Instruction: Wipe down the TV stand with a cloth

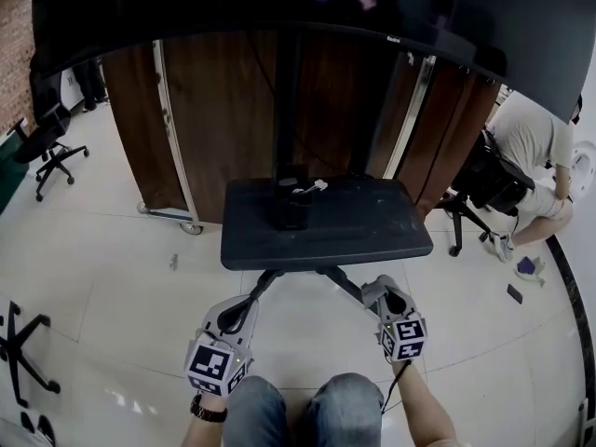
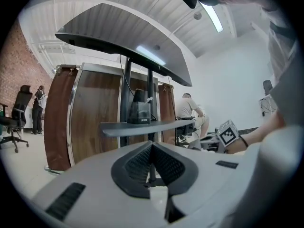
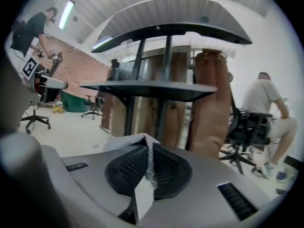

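Far left, a black office chair (image 1: 51, 152) stands on the pale floor (image 1: 112, 259). My left gripper (image 1: 240, 313) is clenched on nothing, low in front of the TV stand (image 1: 326, 222) and near its base leg (image 1: 265, 285). The stand's dark shelf carries a small black box (image 1: 291, 208) at the post, with the screen (image 1: 279, 7) overhead and wooden panels (image 1: 219, 110) behind. My right gripper (image 1: 384, 293) pinches a grey cloth (image 3: 142, 144), held below the shelf's front edge and apart from it. Far right, a person (image 1: 535, 147) bends beside another chair (image 1: 484, 180).
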`<action>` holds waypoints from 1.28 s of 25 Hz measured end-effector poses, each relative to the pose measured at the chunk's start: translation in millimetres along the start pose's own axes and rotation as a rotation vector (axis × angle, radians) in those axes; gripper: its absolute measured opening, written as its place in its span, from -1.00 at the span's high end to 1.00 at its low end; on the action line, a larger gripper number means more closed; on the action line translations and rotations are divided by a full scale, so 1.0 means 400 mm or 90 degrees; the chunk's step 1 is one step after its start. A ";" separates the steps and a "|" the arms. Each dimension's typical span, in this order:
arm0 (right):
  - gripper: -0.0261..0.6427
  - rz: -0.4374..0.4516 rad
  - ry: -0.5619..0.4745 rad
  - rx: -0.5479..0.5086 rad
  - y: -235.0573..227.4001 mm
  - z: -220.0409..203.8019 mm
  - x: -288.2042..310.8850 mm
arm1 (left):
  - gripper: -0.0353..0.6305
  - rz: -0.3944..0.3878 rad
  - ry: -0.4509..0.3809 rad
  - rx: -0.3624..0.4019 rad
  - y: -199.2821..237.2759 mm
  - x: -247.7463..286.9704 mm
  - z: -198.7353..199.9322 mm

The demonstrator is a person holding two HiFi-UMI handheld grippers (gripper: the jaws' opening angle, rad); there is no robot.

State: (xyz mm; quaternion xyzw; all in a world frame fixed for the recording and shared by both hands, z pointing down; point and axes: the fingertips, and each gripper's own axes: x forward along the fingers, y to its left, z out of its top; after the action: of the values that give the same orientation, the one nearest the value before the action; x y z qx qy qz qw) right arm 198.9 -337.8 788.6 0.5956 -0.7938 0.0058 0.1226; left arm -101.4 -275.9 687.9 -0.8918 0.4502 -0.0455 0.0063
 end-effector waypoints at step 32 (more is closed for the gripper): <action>0.90 -0.034 -0.110 0.024 -0.002 -0.094 0.574 | 0.81 0.065 0.118 -0.041 0.057 0.004 -0.395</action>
State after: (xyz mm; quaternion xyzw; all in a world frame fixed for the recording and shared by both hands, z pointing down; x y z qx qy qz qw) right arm 146.8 -548.9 871.1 0.6168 -0.7852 -0.0339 0.0422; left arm -132.2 -286.0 844.0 -0.8595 0.4947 -0.1130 -0.0616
